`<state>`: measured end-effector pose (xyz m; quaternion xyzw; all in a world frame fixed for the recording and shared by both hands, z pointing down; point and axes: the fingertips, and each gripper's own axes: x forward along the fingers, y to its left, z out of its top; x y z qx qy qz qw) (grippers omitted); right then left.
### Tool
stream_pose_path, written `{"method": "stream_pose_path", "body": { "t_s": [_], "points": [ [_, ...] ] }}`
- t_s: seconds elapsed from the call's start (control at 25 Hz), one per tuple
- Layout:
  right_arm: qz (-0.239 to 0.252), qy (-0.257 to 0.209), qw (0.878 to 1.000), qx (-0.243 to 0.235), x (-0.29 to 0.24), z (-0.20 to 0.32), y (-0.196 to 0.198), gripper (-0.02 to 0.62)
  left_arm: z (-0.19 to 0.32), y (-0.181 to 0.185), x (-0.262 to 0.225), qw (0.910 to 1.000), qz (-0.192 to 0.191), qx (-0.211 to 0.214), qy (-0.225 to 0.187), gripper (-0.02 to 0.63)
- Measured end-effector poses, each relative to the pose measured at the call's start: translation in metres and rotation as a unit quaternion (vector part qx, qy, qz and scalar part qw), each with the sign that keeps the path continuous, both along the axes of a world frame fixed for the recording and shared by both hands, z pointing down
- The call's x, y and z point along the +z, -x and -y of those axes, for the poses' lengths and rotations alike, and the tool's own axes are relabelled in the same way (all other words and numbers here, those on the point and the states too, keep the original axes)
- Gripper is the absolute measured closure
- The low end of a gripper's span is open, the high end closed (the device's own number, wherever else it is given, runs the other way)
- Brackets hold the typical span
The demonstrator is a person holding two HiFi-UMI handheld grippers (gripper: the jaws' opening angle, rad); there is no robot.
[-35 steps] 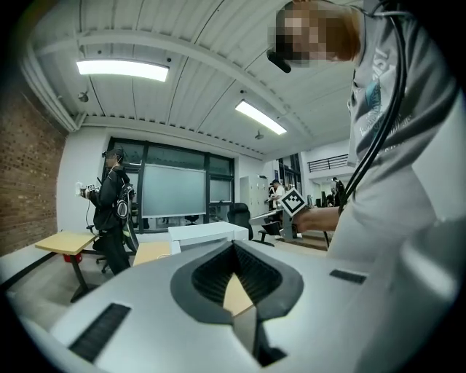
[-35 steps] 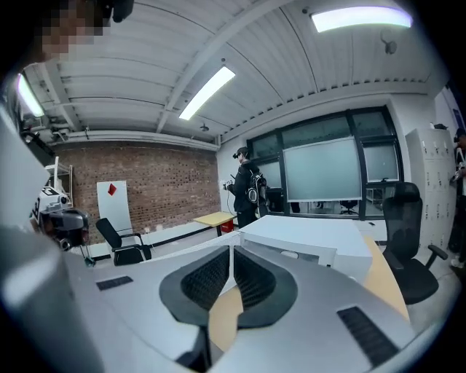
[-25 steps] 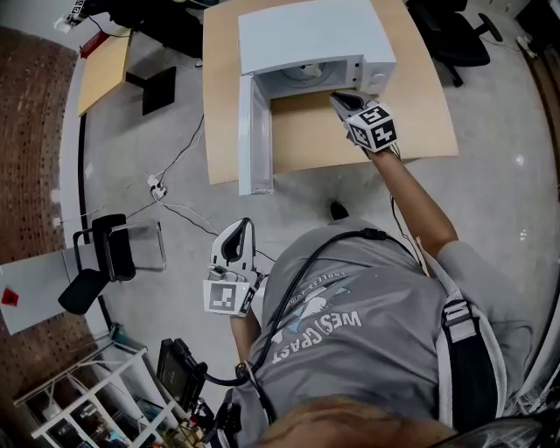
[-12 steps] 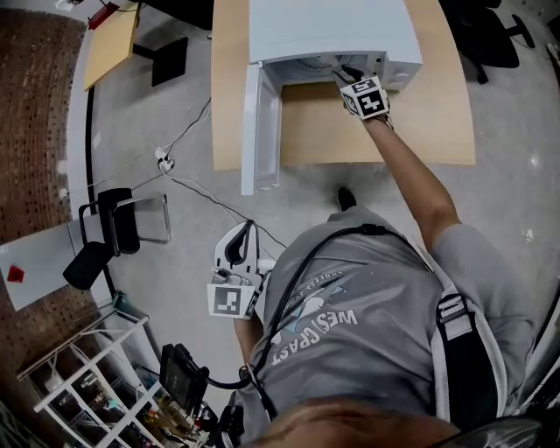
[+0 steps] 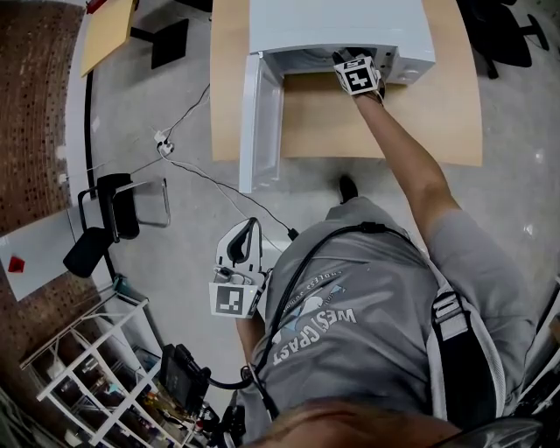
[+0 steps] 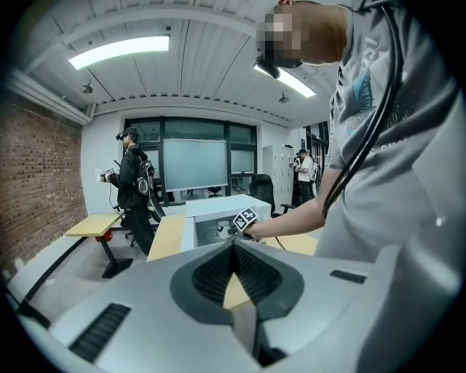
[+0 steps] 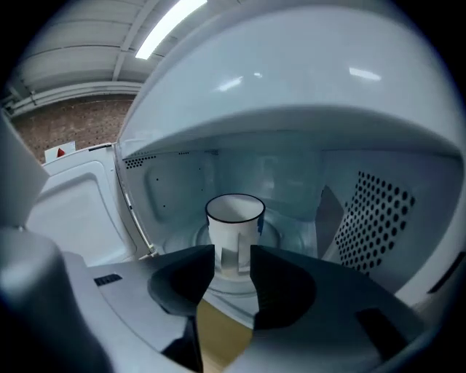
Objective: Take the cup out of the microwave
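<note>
A white cup (image 7: pixel 234 218) with a dark rim stands upright on the glass turntable inside the white microwave (image 5: pixel 332 26), its handle turned towards me. The microwave door (image 5: pixel 260 122) swings wide open to the left. My right gripper (image 7: pixel 233 253) is at the mouth of the oven (image 5: pixel 343 58). Its jaws have just been opening and stand apart, nothing pressed between them, the cup a little beyond the fingertips. My left gripper (image 5: pixel 248 224) hangs low by my side, far from the table, its jaws together and empty (image 6: pixel 233 246).
The microwave sits on a light wooden table (image 5: pixel 350 122). A cable and power strip (image 5: pixel 162 140) lie on the concrete floor left of it, near a black chair (image 5: pixel 105 232). A wire shelf rack (image 5: pixel 87 385) stands at bottom left. Another person (image 6: pixel 135 182) stands across the room.
My right gripper has gone from in front of the microwave's control panel forward into the oven opening, and its jaws have parted. The left gripper stays by my side.
</note>
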<state>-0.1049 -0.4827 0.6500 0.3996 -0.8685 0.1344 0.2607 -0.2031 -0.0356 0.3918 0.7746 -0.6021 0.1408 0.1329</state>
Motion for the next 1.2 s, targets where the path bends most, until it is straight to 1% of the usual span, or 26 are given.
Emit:
{"method": "stream_pose_path", "body": {
  "t_s": [0.12,0.16,0.24,0.32,0.36,0.52,0.68,0.92,1.2],
  "points": [
    [-0.007,0.029,1.0,-0.009,0.019,0.003,0.006,0.463,0.0,0.0,0.002,1.0,0.001,-0.006,0.005,0.563],
    [-0.013,0.025,1.0,-0.01,0.02,0.006,0.007,0.463,-0.001,0.0,0.003,1.0,0.001,-0.008,0.005,0.563],
    [-0.022,0.003,1.0,-0.008,0.014,0.013,0.007,0.465,-0.003,-0.001,0.005,0.9999,0.001,-0.009,0.007,0.563],
    [-0.016,0.007,1.0,-0.005,0.017,0.013,0.007,0.519,-0.004,-0.001,0.006,0.9999,-0.001,-0.01,0.009,0.563],
    [-0.01,0.012,1.0,-0.006,0.018,0.012,0.008,0.523,-0.005,-0.002,0.007,0.9999,-0.001,-0.011,0.01,0.563],
    [0.006,0.004,1.0,-0.003,0.012,0.004,0.004,0.525,-0.009,-0.003,0.008,0.9999,-0.002,-0.011,0.007,0.563],
    [0.027,0.016,0.999,-0.008,0.009,-0.021,-0.002,0.526,-0.015,-0.004,0.007,1.0,-0.003,-0.007,0.003,0.563],
    [0.054,0.015,0.998,-0.011,-0.007,-0.057,-0.015,0.526,-0.025,-0.007,0.005,0.9999,-0.004,0.006,-0.01,0.563],
    [0.062,0.007,0.998,-0.01,-0.032,-0.094,-0.038,0.526,-0.041,-0.007,0.0,0.9993,-0.007,0.021,-0.029,0.563]
  ]
}}
